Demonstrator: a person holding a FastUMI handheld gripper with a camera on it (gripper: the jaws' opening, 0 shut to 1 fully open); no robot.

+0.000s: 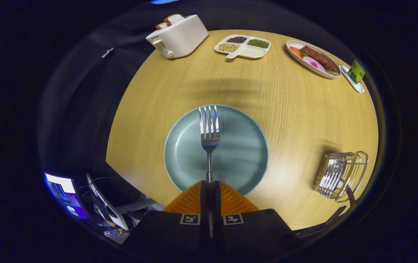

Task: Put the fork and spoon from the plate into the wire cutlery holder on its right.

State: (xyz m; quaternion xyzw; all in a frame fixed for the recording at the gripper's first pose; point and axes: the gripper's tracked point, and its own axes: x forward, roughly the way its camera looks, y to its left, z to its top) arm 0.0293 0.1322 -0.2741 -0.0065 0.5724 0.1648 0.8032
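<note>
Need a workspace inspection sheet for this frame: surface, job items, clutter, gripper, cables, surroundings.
Surface: round wooden table, bare around the plate.
Job's things: fork held above the blue-green plate, tines pointing away; wire cutlery holder to the plate's right; spoon: nothing seen.
Clutter: toaster with bread, divided dish of beans, plate of food, small dish, all at the far edge.
Gripper: gripper shut on fork handle.
Cables: thin cable near the monitors.
Surroundings: black booth wall.

The gripper (209, 184) points straight ahead, its jaws closed tight on a fork's (209, 131) handle, tines facing away.
</note>
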